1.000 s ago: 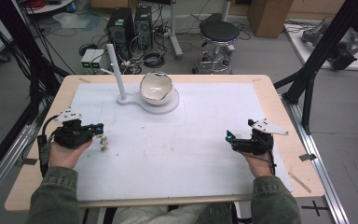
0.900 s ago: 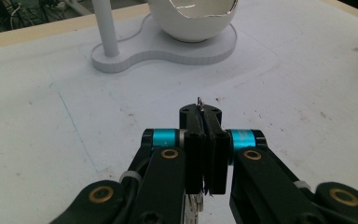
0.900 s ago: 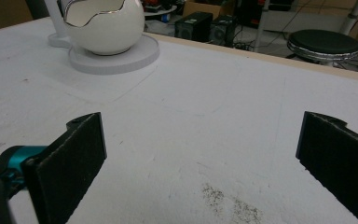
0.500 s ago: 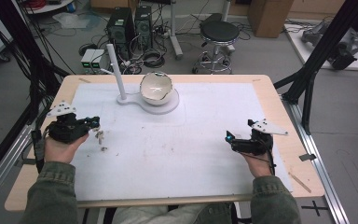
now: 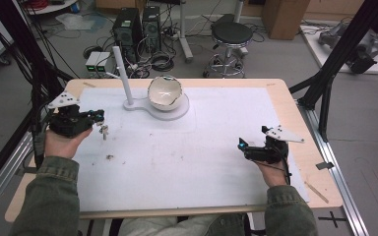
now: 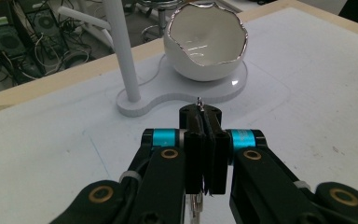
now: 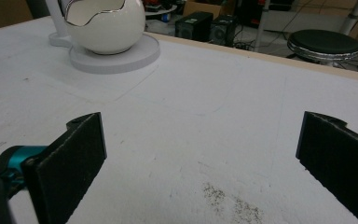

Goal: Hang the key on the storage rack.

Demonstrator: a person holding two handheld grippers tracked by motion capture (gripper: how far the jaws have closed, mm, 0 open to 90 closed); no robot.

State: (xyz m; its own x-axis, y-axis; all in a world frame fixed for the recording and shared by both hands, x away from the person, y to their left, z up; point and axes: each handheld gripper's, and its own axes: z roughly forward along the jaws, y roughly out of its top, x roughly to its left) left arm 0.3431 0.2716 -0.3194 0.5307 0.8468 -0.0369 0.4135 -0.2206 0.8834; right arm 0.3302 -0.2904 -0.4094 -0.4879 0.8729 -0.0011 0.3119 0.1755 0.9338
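The left hand-held gripper (image 5: 98, 116) pinches a small, thin silvery dangling trinket (image 5: 104, 131), jaws fully closed.

Lighting is even, diffuse and overhead, moderately bright. The glossy white egg-shaped ceramic bowl with a jagged silver rim (image 6: 207, 44) carries small specular highlights inside its wall; soft, faint shadows lie just beneath it. In the high view the picture is soft and low in detail. Around the bowl, the matte white table cover (image 7: 223, 93) shows no glare.
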